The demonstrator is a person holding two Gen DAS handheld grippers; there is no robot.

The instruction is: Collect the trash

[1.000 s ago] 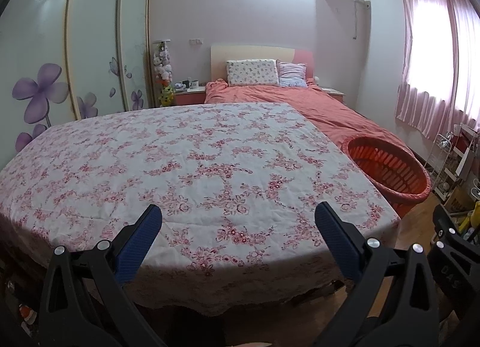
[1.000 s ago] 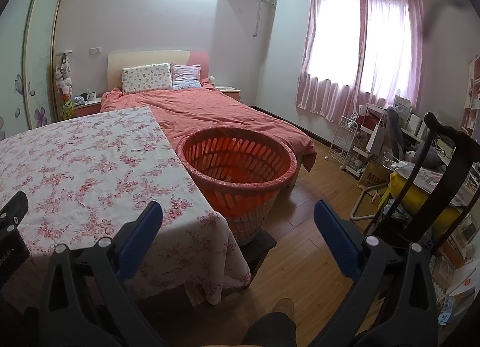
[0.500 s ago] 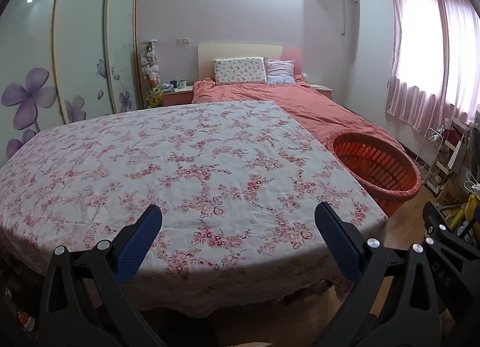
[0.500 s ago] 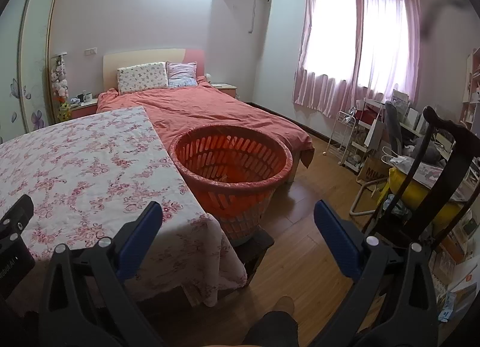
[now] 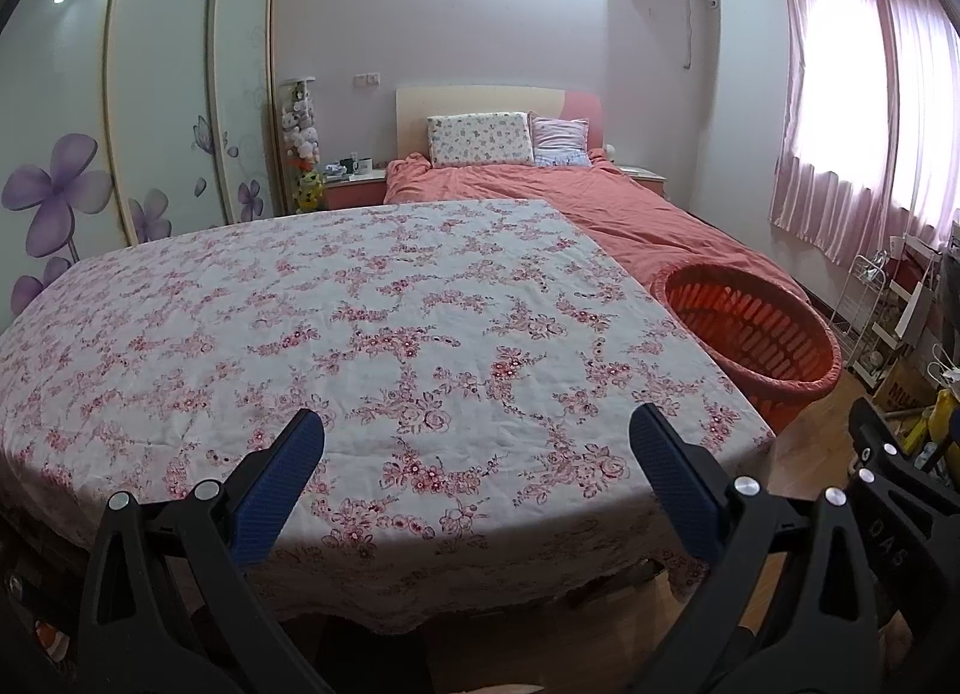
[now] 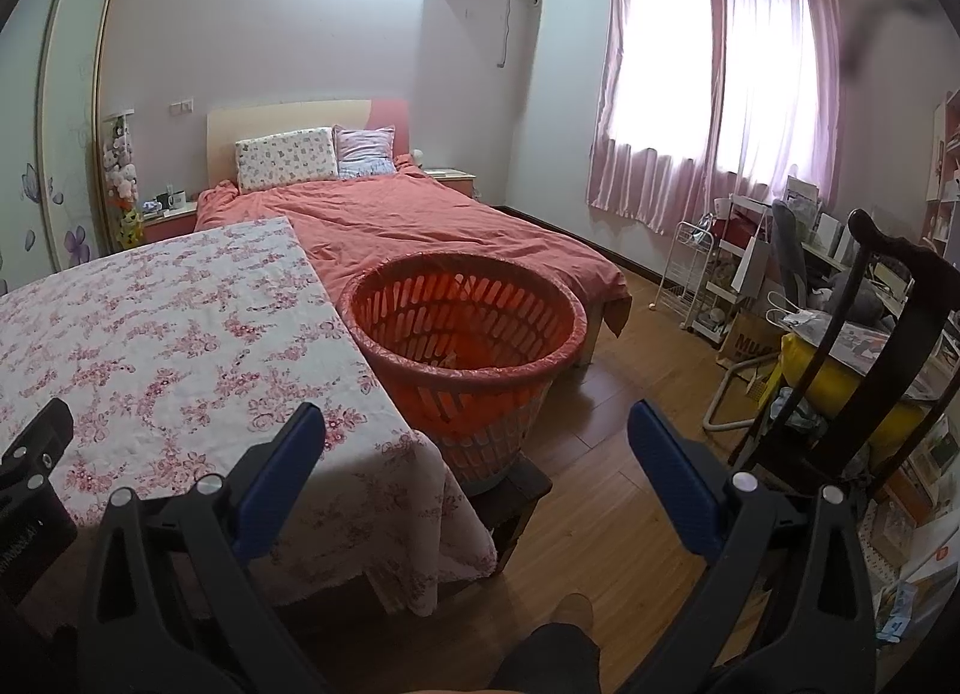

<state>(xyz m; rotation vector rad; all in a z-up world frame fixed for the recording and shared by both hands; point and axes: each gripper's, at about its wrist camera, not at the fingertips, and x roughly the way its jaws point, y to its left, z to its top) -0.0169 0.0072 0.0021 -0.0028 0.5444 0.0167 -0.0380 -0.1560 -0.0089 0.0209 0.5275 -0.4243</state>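
An orange slatted plastic basket (image 6: 468, 334) stands on a dark stool at the right end of the table; it also shows in the left wrist view (image 5: 756, 334). A table with a floral cloth (image 5: 360, 322) lies in front of me, and I see no trash on it. My left gripper (image 5: 477, 454) is open and empty over the table's near edge. My right gripper (image 6: 477, 454) is open and empty, held in front of the basket above the table's corner (image 6: 384, 454). Something small lies at the basket's bottom, too unclear to name.
A bed with an orange cover (image 6: 420, 226) lies behind the table and basket. A dark wooden chair (image 6: 888, 346) and cluttered shelves (image 6: 750, 274) stand at the right on the wood floor (image 6: 612, 502). Wardrobe doors (image 5: 150, 112) line the left wall.
Both grippers have drawn back and risen a little, so table and basket look slightly farther and lower. Both stay open and empty.
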